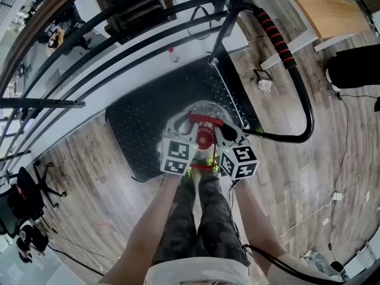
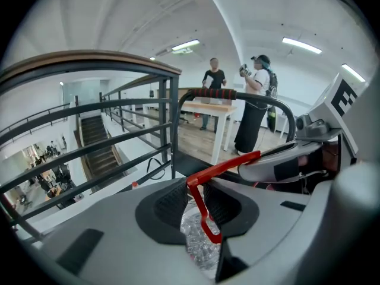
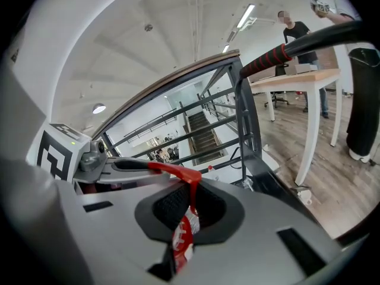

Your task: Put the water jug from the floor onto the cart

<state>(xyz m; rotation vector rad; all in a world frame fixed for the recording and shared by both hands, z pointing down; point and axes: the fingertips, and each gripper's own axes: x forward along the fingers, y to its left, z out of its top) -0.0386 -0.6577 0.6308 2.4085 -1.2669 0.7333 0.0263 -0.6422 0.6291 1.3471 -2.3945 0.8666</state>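
Note:
A clear water jug [image 1: 205, 136] with a red cap and a red carry handle [image 1: 205, 119] is over the near right part of the cart's black studded platform [image 1: 148, 123]. I cannot tell whether its base touches the platform. My left gripper [image 1: 190, 125] is shut on the left end of the red handle [image 2: 199, 189], with the jug's clear plastic [image 2: 199, 245] below its pads. My right gripper [image 1: 221, 126] is shut on the handle's right end [image 3: 191, 189], above the jug's red label [image 3: 181, 239]. Each gripper shows in the other's view.
The cart's black push bar with a red-striped grip [image 1: 274, 33] curves round the right side. A dark metal railing [image 1: 119, 52] runs behind the cart, with a stairwell beyond. A wooden table [image 1: 323, 10] stands at upper right, and two people [image 2: 237, 82] stand near it. Cables [image 1: 332, 200] lie on the wood floor.

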